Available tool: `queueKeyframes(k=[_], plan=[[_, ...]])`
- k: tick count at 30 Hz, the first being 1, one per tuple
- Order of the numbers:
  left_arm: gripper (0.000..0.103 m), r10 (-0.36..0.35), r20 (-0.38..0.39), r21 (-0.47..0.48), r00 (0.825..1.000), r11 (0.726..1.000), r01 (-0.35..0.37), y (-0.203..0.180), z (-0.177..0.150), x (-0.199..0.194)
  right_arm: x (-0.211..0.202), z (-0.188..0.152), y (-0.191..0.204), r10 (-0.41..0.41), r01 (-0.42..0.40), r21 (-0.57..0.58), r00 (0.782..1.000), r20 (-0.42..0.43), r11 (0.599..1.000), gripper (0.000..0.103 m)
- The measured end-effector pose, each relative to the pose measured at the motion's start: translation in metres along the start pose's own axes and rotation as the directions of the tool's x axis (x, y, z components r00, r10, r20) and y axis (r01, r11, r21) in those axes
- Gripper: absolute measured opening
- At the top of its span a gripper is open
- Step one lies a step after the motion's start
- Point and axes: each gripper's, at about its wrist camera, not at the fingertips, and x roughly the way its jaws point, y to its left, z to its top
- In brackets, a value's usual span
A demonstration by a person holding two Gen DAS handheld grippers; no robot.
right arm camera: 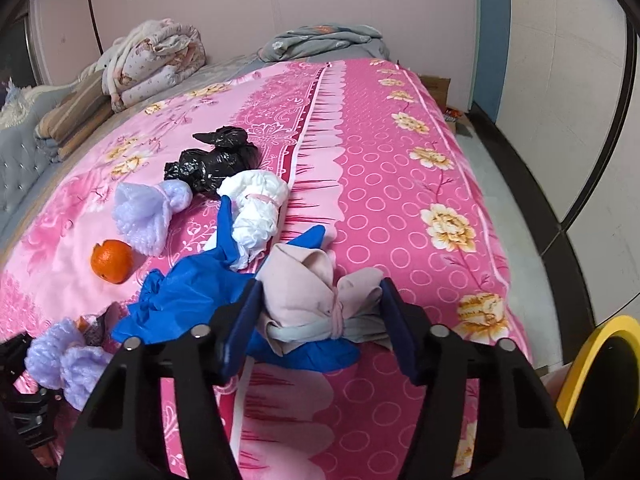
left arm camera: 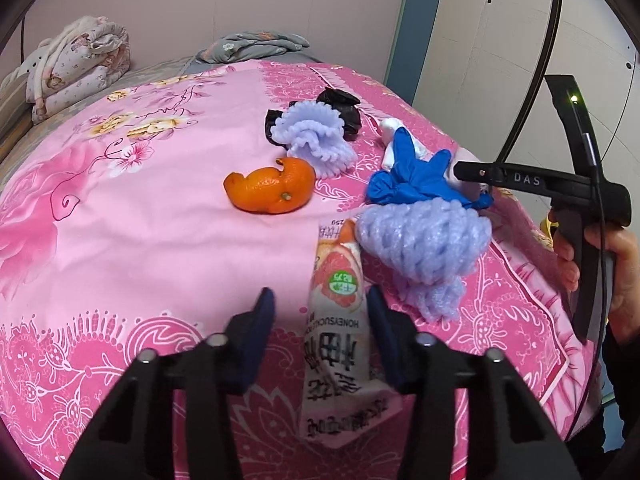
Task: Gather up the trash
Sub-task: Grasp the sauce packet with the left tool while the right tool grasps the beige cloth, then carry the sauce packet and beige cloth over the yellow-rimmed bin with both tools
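Observation:
Trash lies on a pink flowered bedsheet [left arm camera: 140,240]. My left gripper [left arm camera: 320,312] is open around a printed snack wrapper [left arm camera: 338,320] lying flat. Beyond it lie an orange peel [left arm camera: 272,190], two lilac foam nets [left arm camera: 424,240] [left arm camera: 316,140], a blue glove [left arm camera: 416,180] and a black bag [left arm camera: 340,104]. My right gripper [right arm camera: 320,312] is open, with its fingers on either side of a tied pinkish cloth bundle [right arm camera: 312,296] that rests on the blue glove [right arm camera: 192,292]. A white crumpled bundle [right arm camera: 256,208], the black bag [right arm camera: 216,160] and the orange peel [right arm camera: 111,261] lie farther off.
Folded quilts [right arm camera: 152,60] and a grey blanket [right arm camera: 328,40] lie at the bed's far end by the pink wall. The bed's right edge drops to a grey floor [right arm camera: 520,200]. A yellow-rimmed container [right arm camera: 592,352] stands at the lower right.

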Motion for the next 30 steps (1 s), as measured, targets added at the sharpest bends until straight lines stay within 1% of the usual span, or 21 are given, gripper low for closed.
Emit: queueKeyframes(k=[1, 3, 6, 10, 11, 14, 19, 24, 30], plan=[[0.034, -0.004, 0.000, -0.005, 1.000, 1.000, 0.004, 0.001, 0.000, -0.001, 0.000, 0.000, 0.000, 0.006, -0.006, 0.005, 1.000, 0.000, 1.000, 0.052], [0.028, -0.010, 0.000, -0.012, 1.000, 1.000, 0.010, 0.004, 0.001, -0.002, -0.001, 0.001, -0.002, 0.019, -0.020, 0.018, 1.000, 0.005, 1.000, 0.046], [0.028, -0.009, -0.002, -0.020, 1.000, 1.000, 0.009, 0.007, 0.001, -0.003, -0.006, 0.000, -0.003, 0.036, -0.036, 0.027, 0.999, 0.011, 0.999, 0.038], [0.027, 0.001, 0.008, -0.023, 1.000, 1.000, -0.001, 0.007, 0.002, -0.007, -0.016, 0.000, -0.005, 0.029, -0.029, 0.027, 0.999, 0.030, 0.999, 0.030], [0.027, 0.002, 0.013, -0.022, 1.000, 1.000, -0.002, 0.007, 0.002, -0.009, -0.019, -0.001, -0.006, 0.027, -0.028, 0.029, 0.999, 0.034, 0.999, 0.021], [0.027, 0.011, 0.029, -0.018, 1.000, 1.000, -0.010, 0.008, 0.005, -0.017, -0.030, 0.000, -0.008, 0.036, -0.038, 0.032, 0.998, 0.042, 0.999, 0.019], [0.027, 0.025, 0.047, -0.026, 0.999, 0.999, -0.023, 0.010, 0.008, -0.030, -0.045, 0.000, -0.012, 0.037, -0.039, 0.035, 0.998, 0.058, 0.999, 0.019], [0.027, 0.044, 0.072, -0.034, 0.996, 0.999, -0.042, 0.011, 0.011, -0.045, -0.068, 0.000, -0.015, 0.047, -0.050, 0.040, 0.995, 0.092, 0.998, 0.019], [0.027, 0.050, 0.101, -0.043, 0.994, 0.998, -0.046, 0.008, 0.016, -0.061, -0.100, 0.001, -0.016, 0.055, -0.061, 0.038, 0.989, 0.138, 0.997, 0.019]])
